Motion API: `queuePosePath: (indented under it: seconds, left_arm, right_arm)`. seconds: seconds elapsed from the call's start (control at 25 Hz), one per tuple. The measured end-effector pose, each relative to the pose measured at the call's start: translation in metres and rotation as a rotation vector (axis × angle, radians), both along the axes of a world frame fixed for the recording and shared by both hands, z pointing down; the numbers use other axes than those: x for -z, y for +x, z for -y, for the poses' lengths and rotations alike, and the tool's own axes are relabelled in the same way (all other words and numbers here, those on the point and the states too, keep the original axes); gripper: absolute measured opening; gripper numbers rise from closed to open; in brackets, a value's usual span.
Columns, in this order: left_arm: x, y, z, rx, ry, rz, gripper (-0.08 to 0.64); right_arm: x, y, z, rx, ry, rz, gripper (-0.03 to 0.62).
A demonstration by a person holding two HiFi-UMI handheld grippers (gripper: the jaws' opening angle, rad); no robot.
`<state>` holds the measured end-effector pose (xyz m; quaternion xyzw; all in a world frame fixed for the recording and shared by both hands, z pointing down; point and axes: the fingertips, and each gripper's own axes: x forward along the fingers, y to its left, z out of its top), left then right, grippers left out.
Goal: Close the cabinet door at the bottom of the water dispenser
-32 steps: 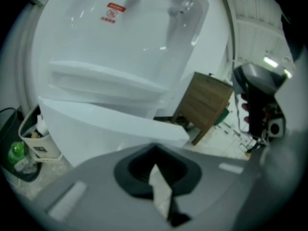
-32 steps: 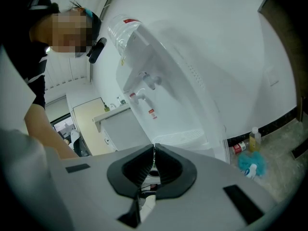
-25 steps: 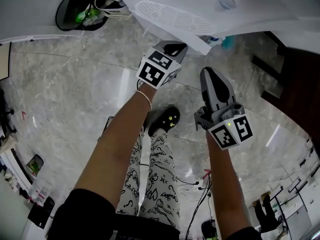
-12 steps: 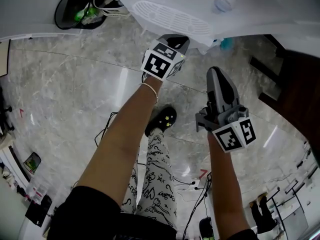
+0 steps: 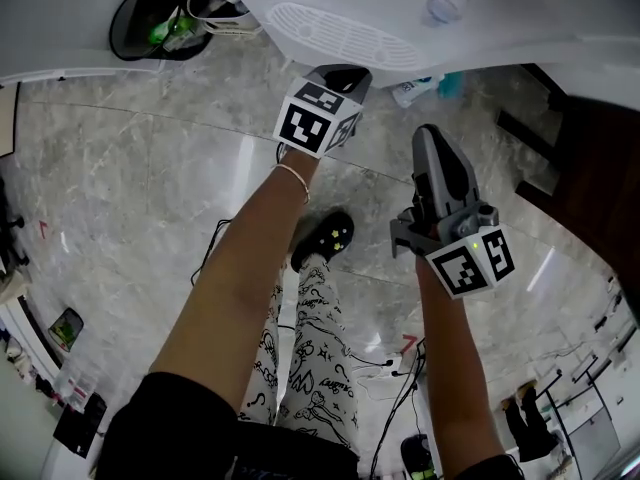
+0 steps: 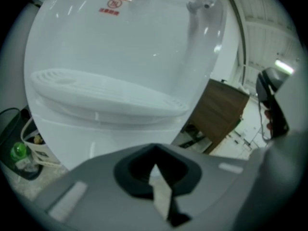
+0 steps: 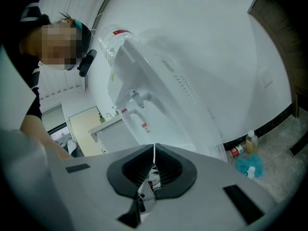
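Water dispenser (image 5: 520, 13) front just beyond left gripper (image 5: 345, 72), jaws pressed together, empty, right gripper (image 5: 429, 136) nearby, jaws likewise together.

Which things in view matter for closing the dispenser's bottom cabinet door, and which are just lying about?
For the job:
water dispenser (door itself not clearly in view)
left tool, shut, empty
right tool, shut, empty

Lying about:
black bin
yellowish bottle by the wall
blue fluffy clump beside it

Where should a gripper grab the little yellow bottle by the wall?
Take the yellow bottle round its body, below the cap, coming from the room side. It stands upright with the wall close behind, so squeezing it sideways probably fits best.
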<state>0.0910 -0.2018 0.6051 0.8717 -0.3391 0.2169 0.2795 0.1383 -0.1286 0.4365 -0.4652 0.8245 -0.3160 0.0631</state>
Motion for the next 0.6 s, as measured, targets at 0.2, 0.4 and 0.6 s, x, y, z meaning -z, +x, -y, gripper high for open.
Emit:
queuePosePath:
  seconds: [0.2,0.4,0.6]
  left_arm:
    - [0.022,-0.003,-0.016,0.002,0.023,-0.034,-0.002]
    - [0.063,-0.021,-0.044,-0.018,0.088,-0.045,-0.002]
    - [0.092,-0.039,-0.083,0.015,0.082,-0.079,-0.002]
  right_arm:
    - [-0.007,-0.003,-0.011,0.006,-0.019,-0.028,0.017]
    - [-0.017,-0.011,-0.02,0.024,-0.049,-0.081,0.017]
    - [-0.018,-0.02,-0.032,0.049,-0.077,-0.098,0.015]
